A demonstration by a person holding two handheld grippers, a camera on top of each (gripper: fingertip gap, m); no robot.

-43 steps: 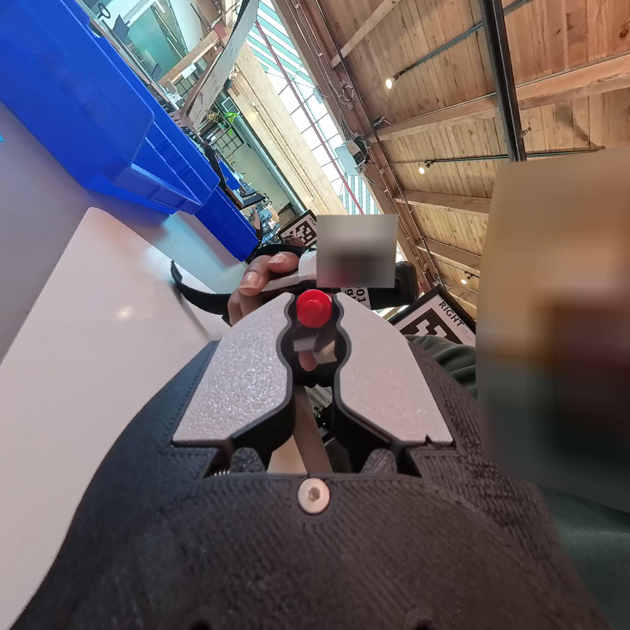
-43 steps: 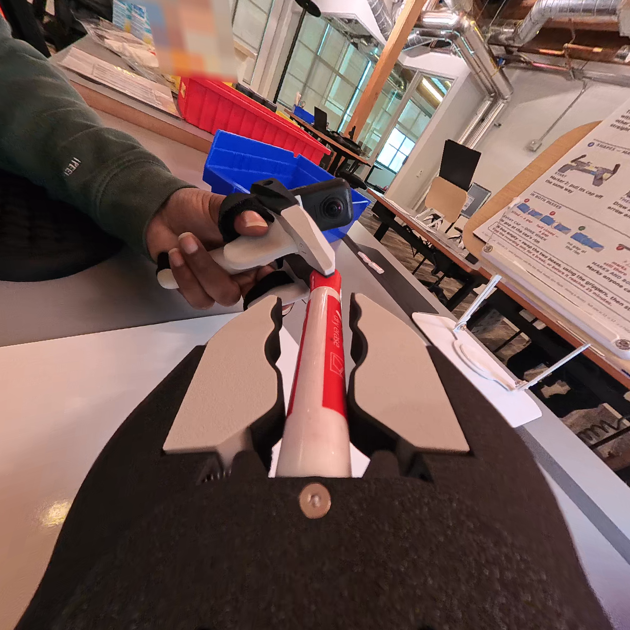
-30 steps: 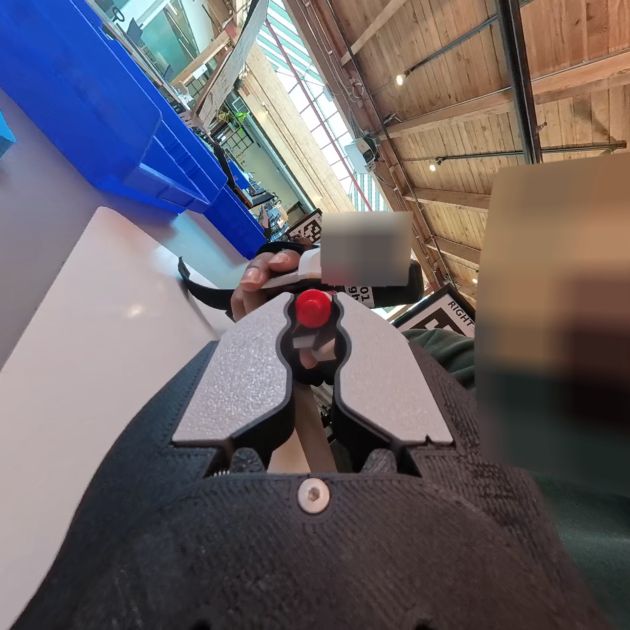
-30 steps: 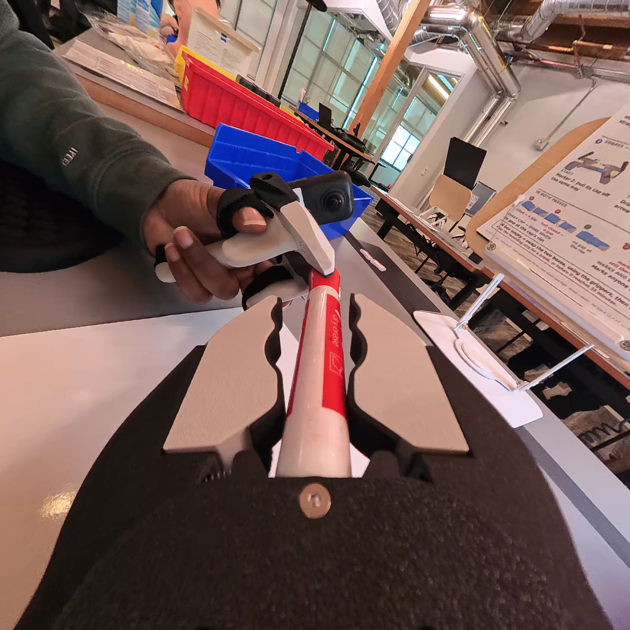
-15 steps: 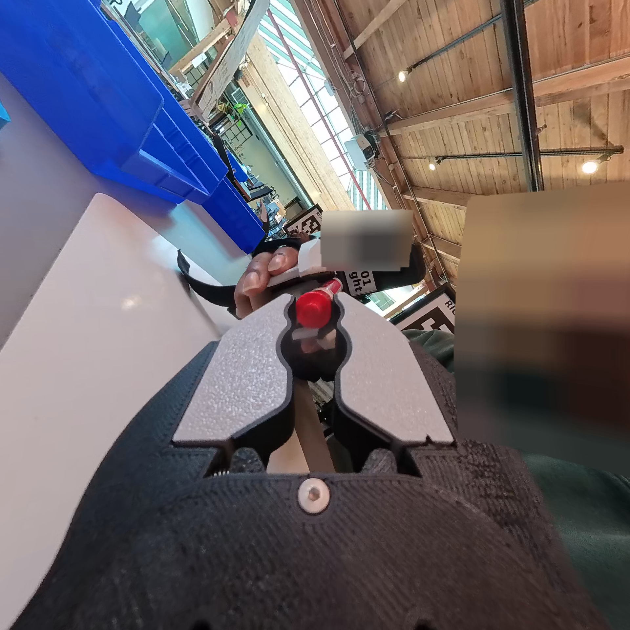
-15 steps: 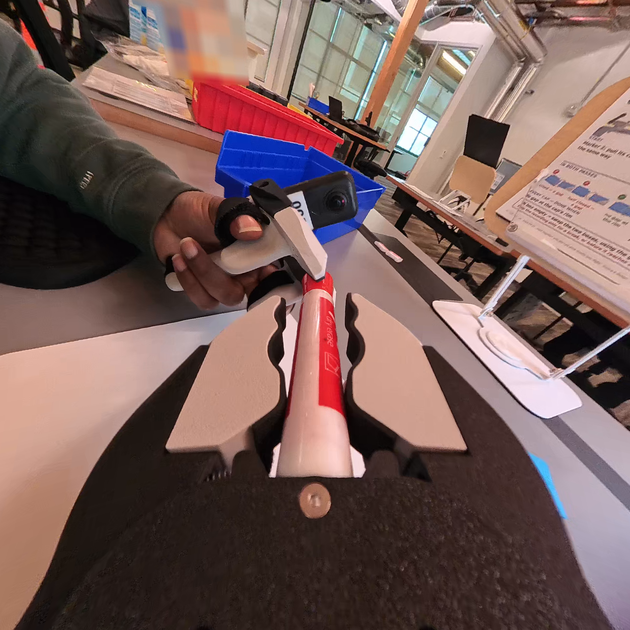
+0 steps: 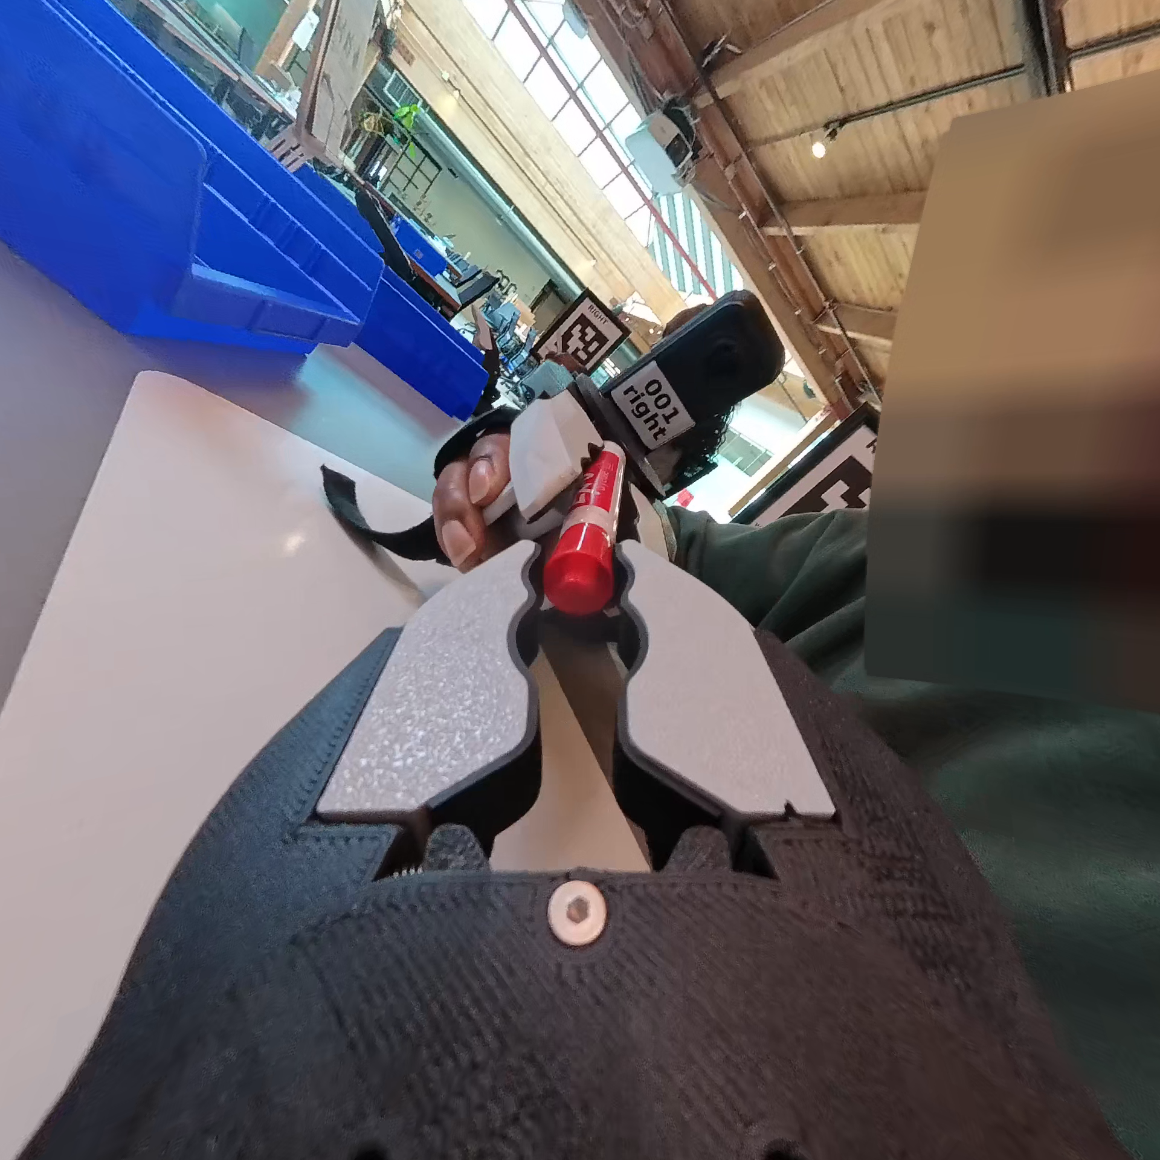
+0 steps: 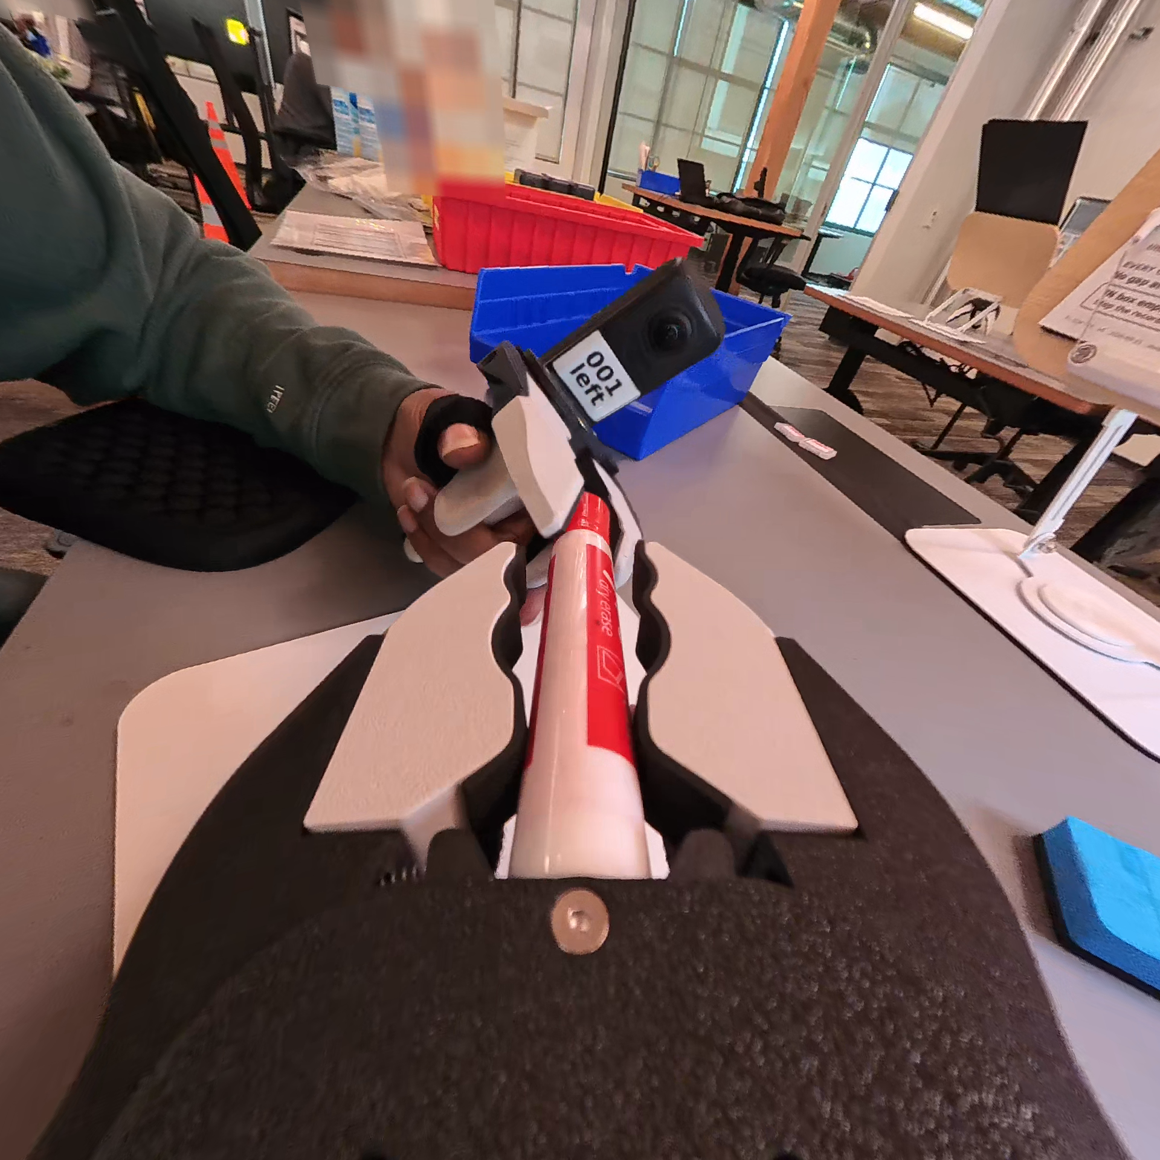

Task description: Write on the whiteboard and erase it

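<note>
A: Above the whiteboard (image 8: 207,722), the right hand-held gripper (image 8: 577,602) is clamping the white barrel of the marker (image 8: 580,722), and the left hand-held gripper (image 7: 577,577) is clenching the red cap (image 7: 574,565). Cap and barrel are looking joined to me, so I am judging the step in hand to be uncapping.

B: How is that best done?

A: By drawing the 2 grippers apart straight along the marker's axis, with no twisting, so the cap is coming off cleanly and the barrel is not sliding in the jaws. Both grips should be holding firm throughout, and the pull should be staying above the whiteboard, so nothing is dropping far.

B: And the marker itself?

A: It is showing a white body with a red printed band and a glossy red cap, and it is lying lengthwise between the right gripper's fingers, tilted up away from the whiteboard. The whiteboard is lying flat on the grey table (image 8: 784,533) and looking unmarked where visible. A blue eraser (image 8: 1105,891) is sitting on the table, to the right of the whiteboard.
</note>
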